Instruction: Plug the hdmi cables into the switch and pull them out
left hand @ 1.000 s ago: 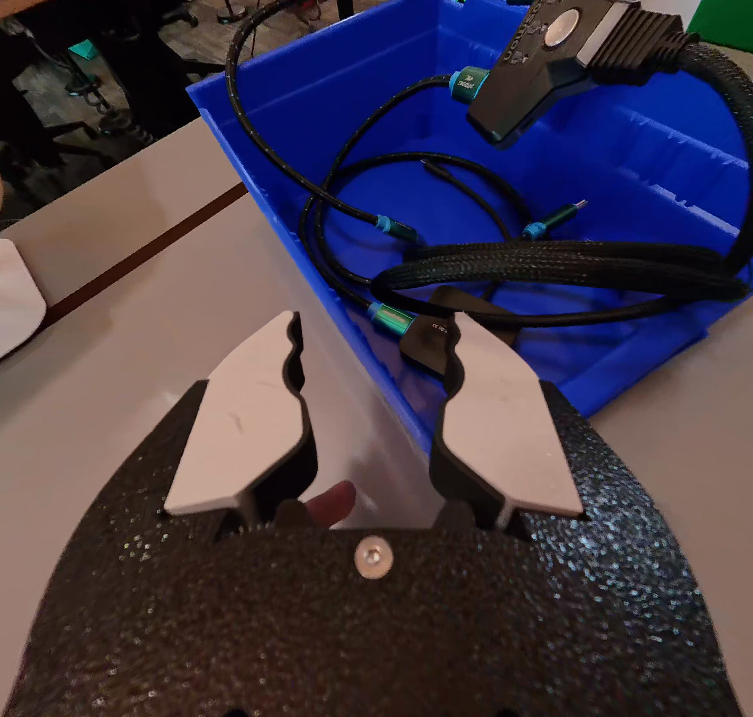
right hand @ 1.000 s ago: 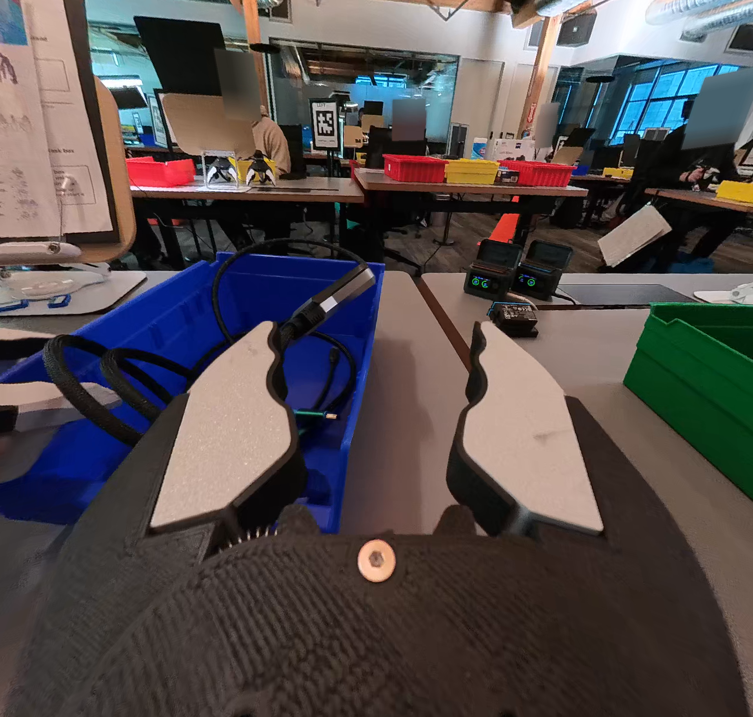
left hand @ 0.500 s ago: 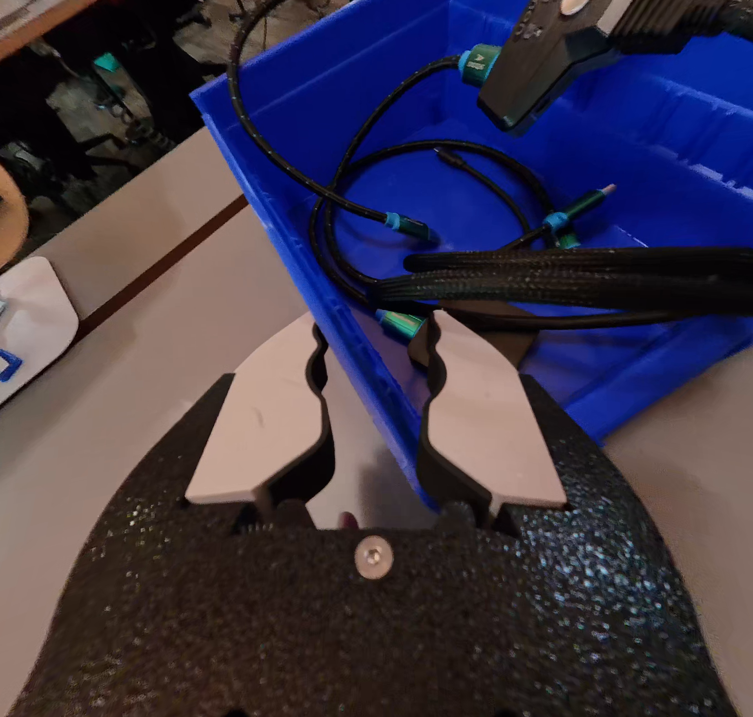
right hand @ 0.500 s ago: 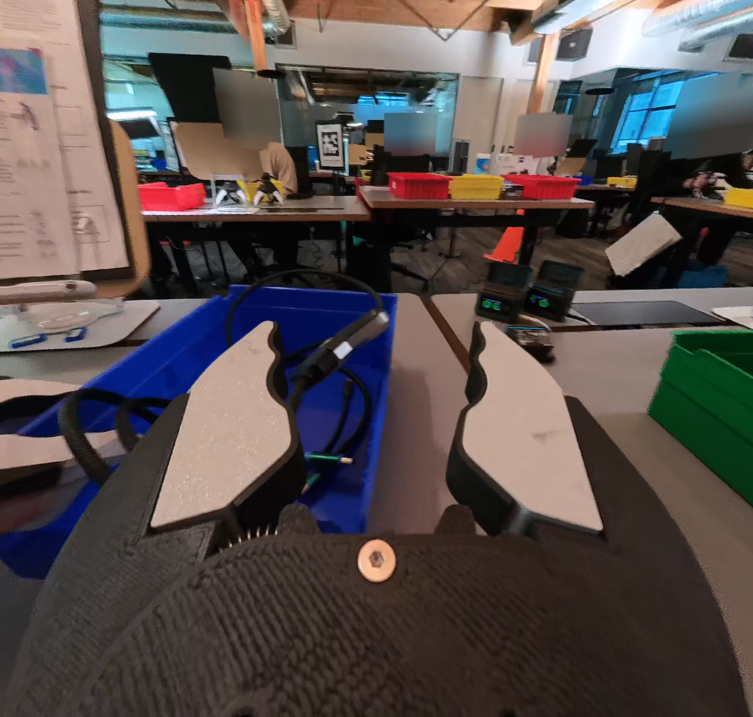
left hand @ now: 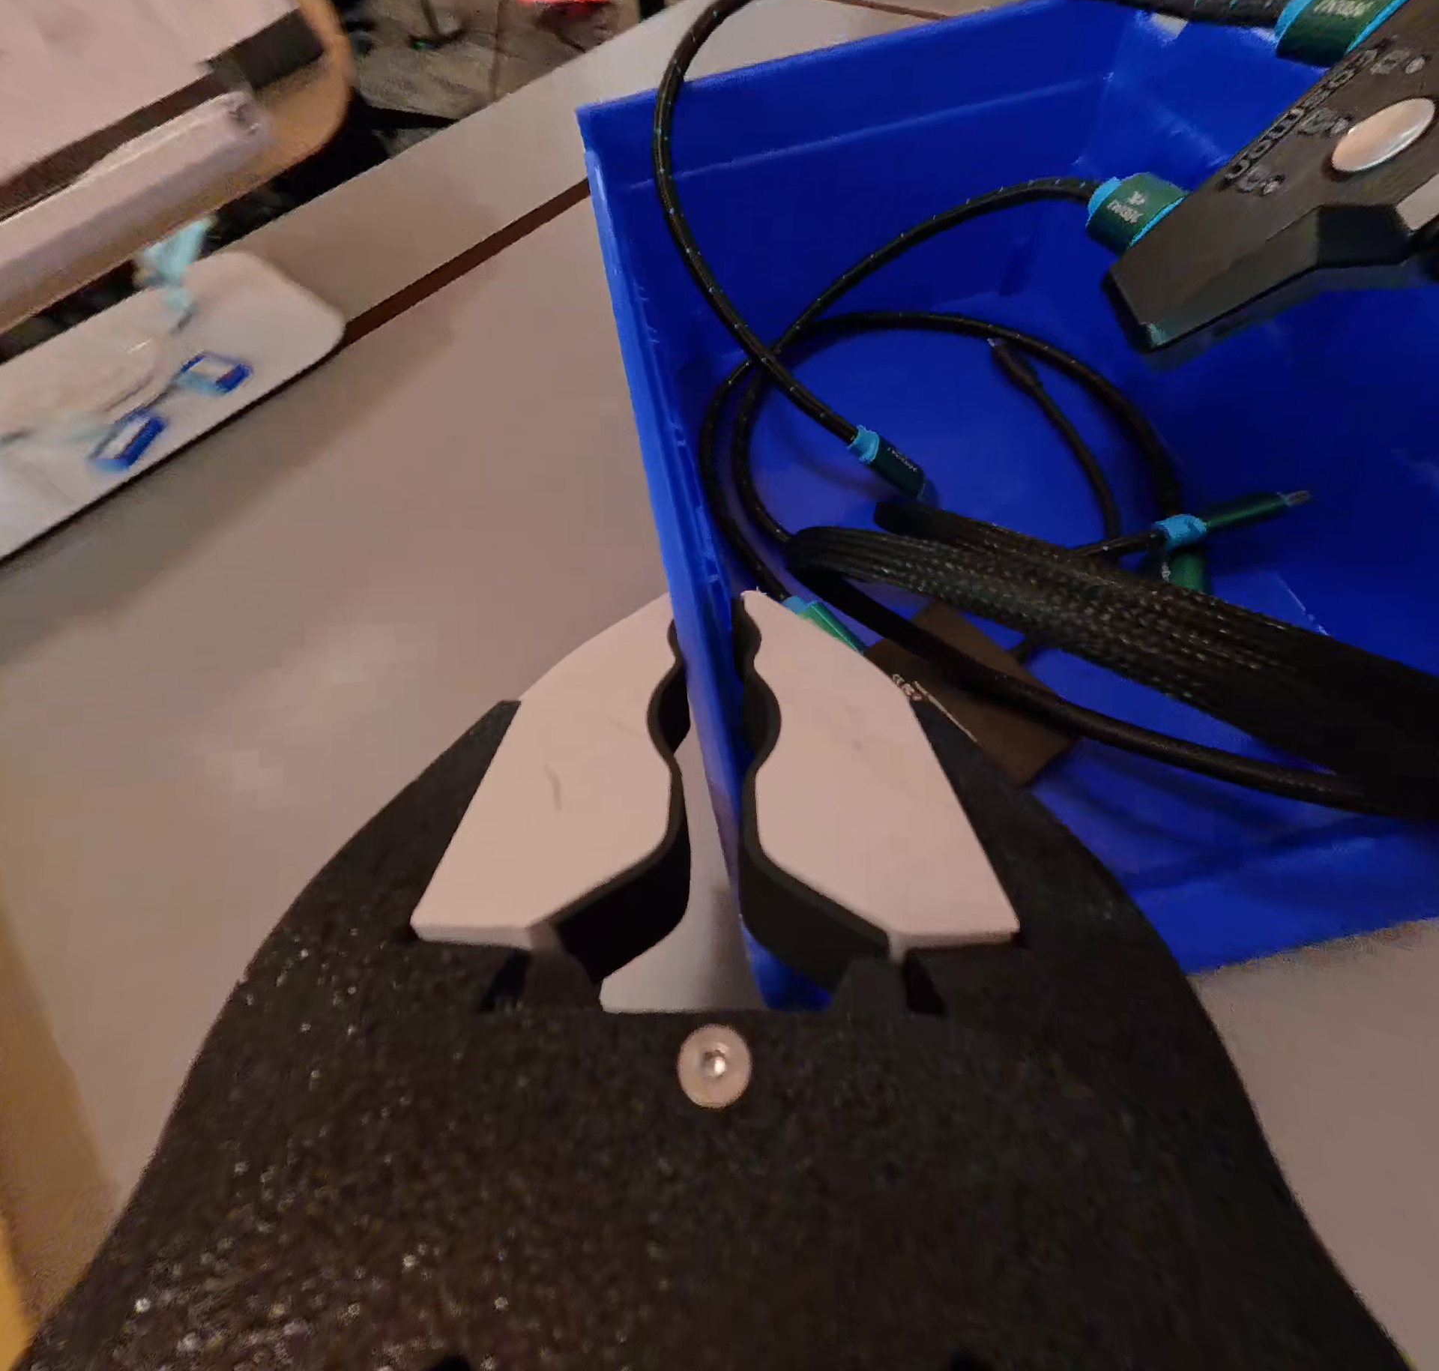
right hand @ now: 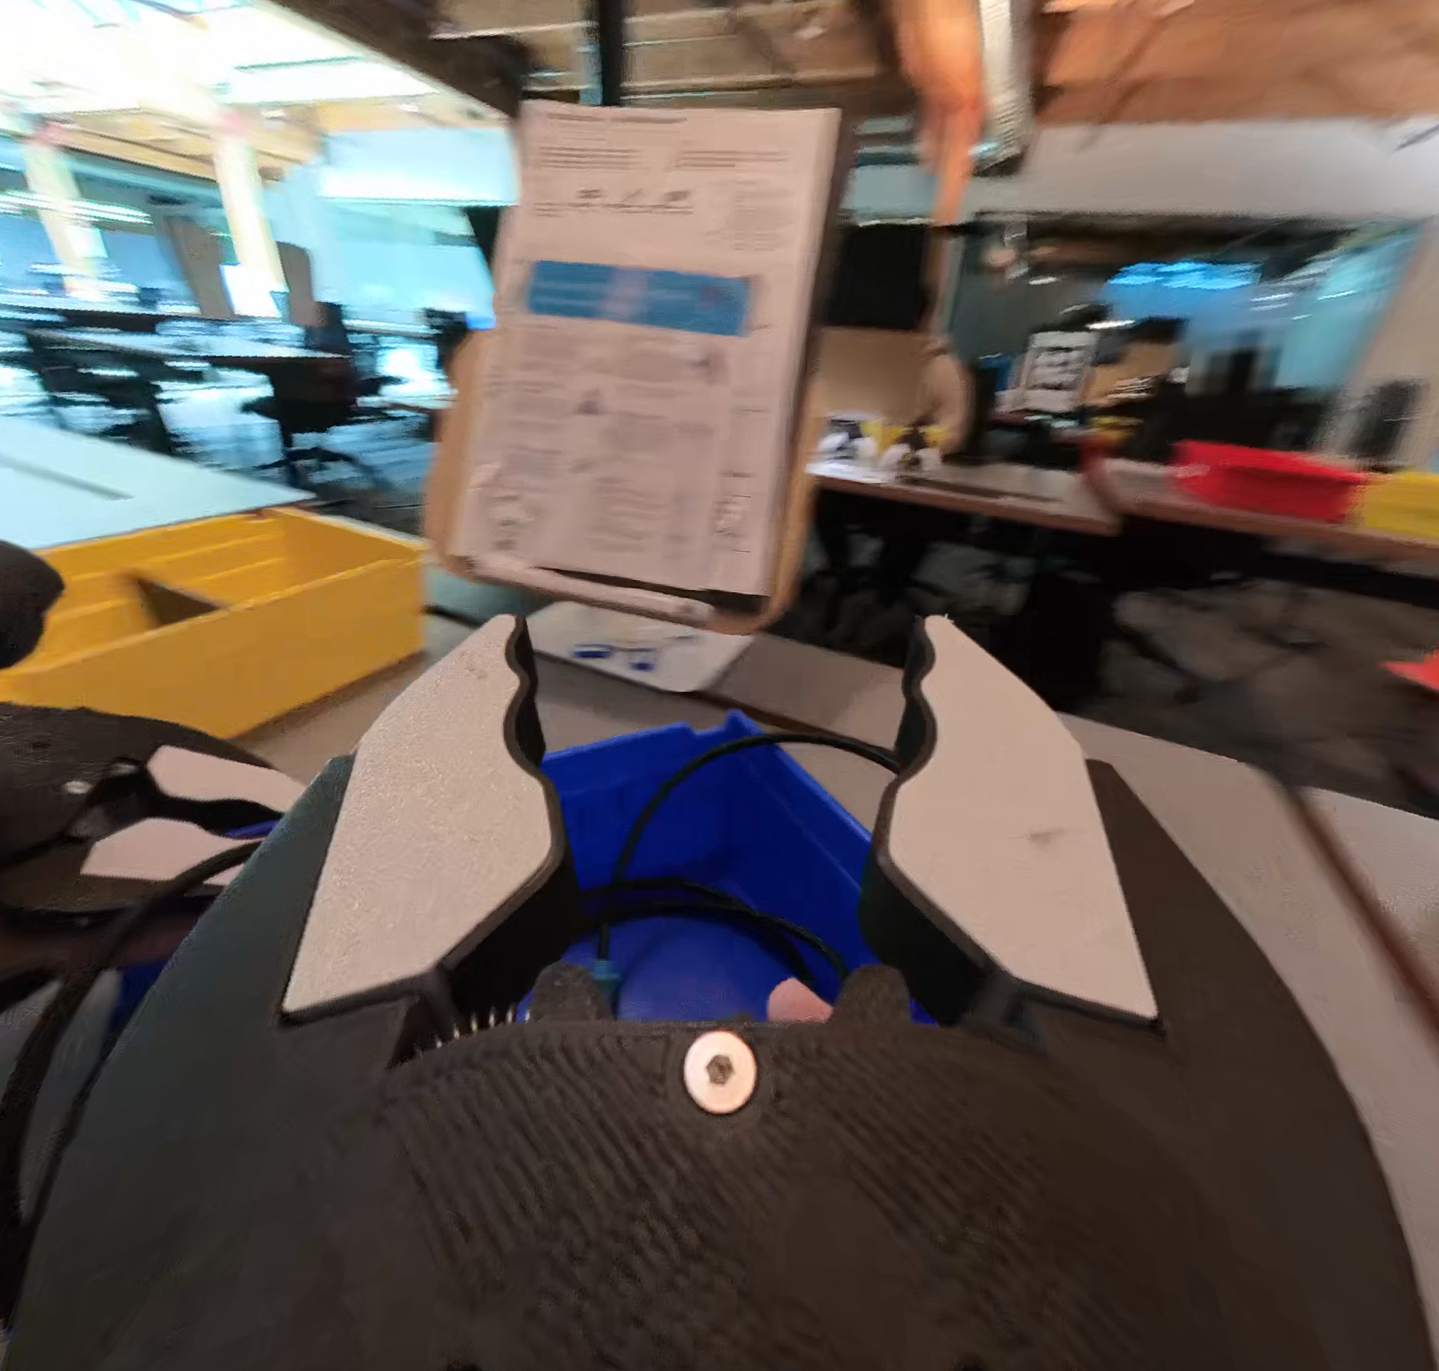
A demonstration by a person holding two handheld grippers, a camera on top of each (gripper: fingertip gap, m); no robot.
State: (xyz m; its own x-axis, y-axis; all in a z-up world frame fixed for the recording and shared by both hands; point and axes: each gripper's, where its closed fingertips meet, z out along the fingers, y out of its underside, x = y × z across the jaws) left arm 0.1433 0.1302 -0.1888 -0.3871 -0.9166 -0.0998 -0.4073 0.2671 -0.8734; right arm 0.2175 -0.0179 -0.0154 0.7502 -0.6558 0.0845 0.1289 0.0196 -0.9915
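A blue bin [left hand: 856,189] holds the black HDMI switch [left hand: 1292,220], which sits raised at the upper right with two teal-collared plugs [left hand: 1129,204] in it. Thin black cables [left hand: 779,368] and a thick braided cable [left hand: 1129,633] coil on the bin floor, with loose teal plugs [left hand: 891,461] among them. My left gripper [left hand: 708,617] straddles the bin's near left wall and is shut on it. My right gripper [right hand: 720,633] is open and empty above the bin [right hand: 724,812], with a cable [right hand: 646,812] below it. The left gripper also shows in the right wrist view [right hand: 179,812].
A yellow divided bin [right hand: 233,633] stands to the left on the grey table [left hand: 350,633]. A clipboard with printed paper [right hand: 646,368] stands on a white base [left hand: 156,368] behind the blue bin. Other desks and coloured bins are far behind.
My left gripper moved forward onto the bin's wall and closed on it. My right gripper swung left over the bin, stayed open, and its view is now blurred.
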